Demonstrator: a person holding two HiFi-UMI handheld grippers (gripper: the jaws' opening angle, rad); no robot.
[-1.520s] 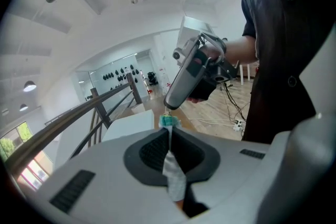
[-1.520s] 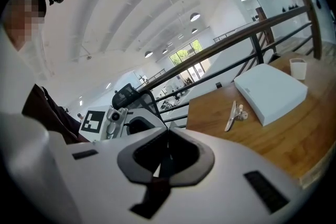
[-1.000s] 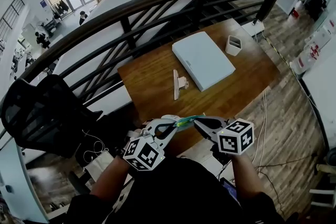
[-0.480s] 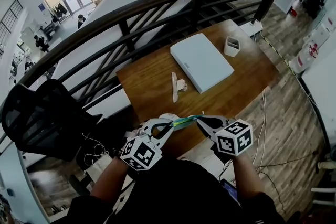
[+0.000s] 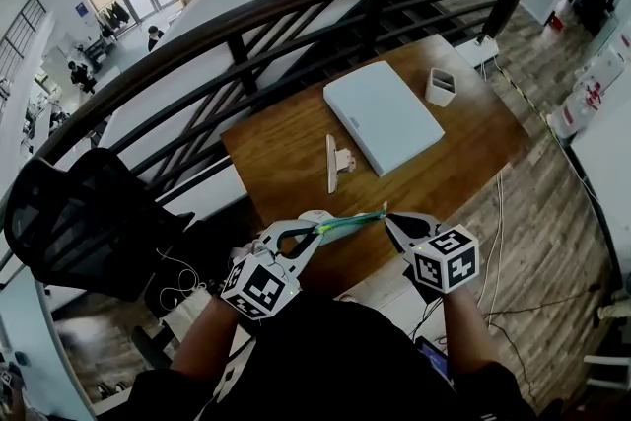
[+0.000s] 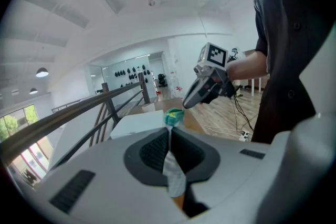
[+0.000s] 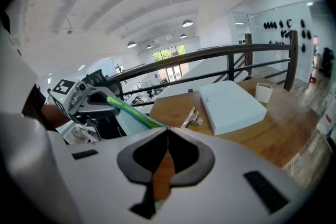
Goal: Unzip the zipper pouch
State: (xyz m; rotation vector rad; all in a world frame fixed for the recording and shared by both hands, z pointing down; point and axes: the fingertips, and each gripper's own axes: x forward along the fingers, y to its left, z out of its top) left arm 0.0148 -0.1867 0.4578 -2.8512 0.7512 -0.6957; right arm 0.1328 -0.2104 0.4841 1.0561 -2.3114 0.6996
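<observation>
Left tool (image 5: 315, 233) is clamped on one end of the zipper pouch (image 5: 347, 223). Its own view shows pale fabric nipped between the closed jaws, which the head view doesn't give me. Right tool (image 5: 386, 216) is closed on the other end, and the right gripper view shows the green-yellow edge running into its tips. The pouch hangs stretched in mid-air on my side of the white box (image 5: 383, 113), off the worktop's (image 5: 281, 148) near edge. I can't see inside the pouch or the white cup (image 5: 440, 86) beside the box. A small clip (image 5: 335, 161) lies just left of the box with bare wood around it; the dark railing (image 5: 296, 5) runs beyond.
</observation>
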